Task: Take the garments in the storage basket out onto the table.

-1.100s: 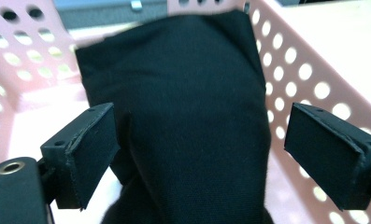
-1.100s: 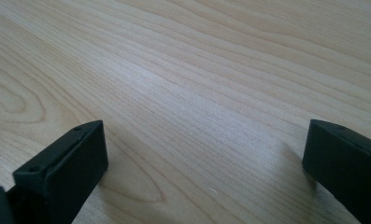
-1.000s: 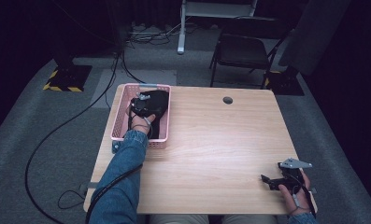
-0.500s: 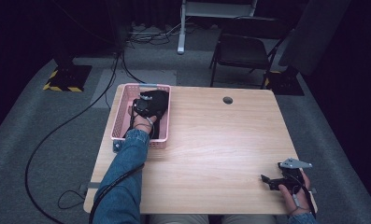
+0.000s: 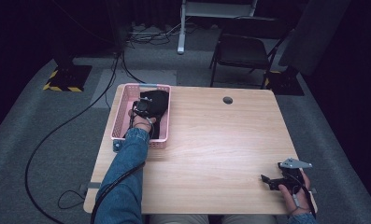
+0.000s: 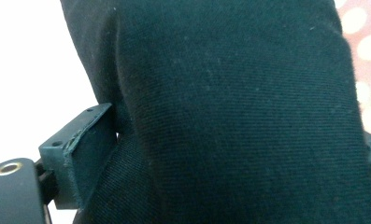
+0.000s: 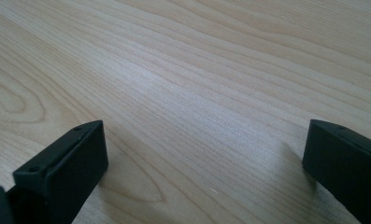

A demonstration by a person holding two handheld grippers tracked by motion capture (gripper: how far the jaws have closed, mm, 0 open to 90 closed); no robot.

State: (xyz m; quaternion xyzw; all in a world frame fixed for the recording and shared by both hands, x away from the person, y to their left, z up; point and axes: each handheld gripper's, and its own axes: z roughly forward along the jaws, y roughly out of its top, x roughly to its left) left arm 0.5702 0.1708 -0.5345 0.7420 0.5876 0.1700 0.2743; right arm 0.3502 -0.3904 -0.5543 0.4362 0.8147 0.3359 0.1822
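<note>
Our left hand-held gripper [image 5: 143, 106] is down in the pink basket [image 5: 119, 112] at the counter's [image 5: 220, 140] far-left corner; its jaws, just closing, pinch a thick fold of black cloth [image 6: 230, 112]. Our right hand-held gripper [image 5: 273, 179] rests wide open at the near-right corner, holding nothing.

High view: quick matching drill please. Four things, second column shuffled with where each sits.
1. pink basket
2. black cloth
3. right gripper
4. folding chair

a. near right corner of the table
b. on the floor beyond the table
c. far left edge of the table
d. inside the basket, between the left gripper's jaws

Pairs: 1-c, 2-d, 3-a, 4-b
</note>
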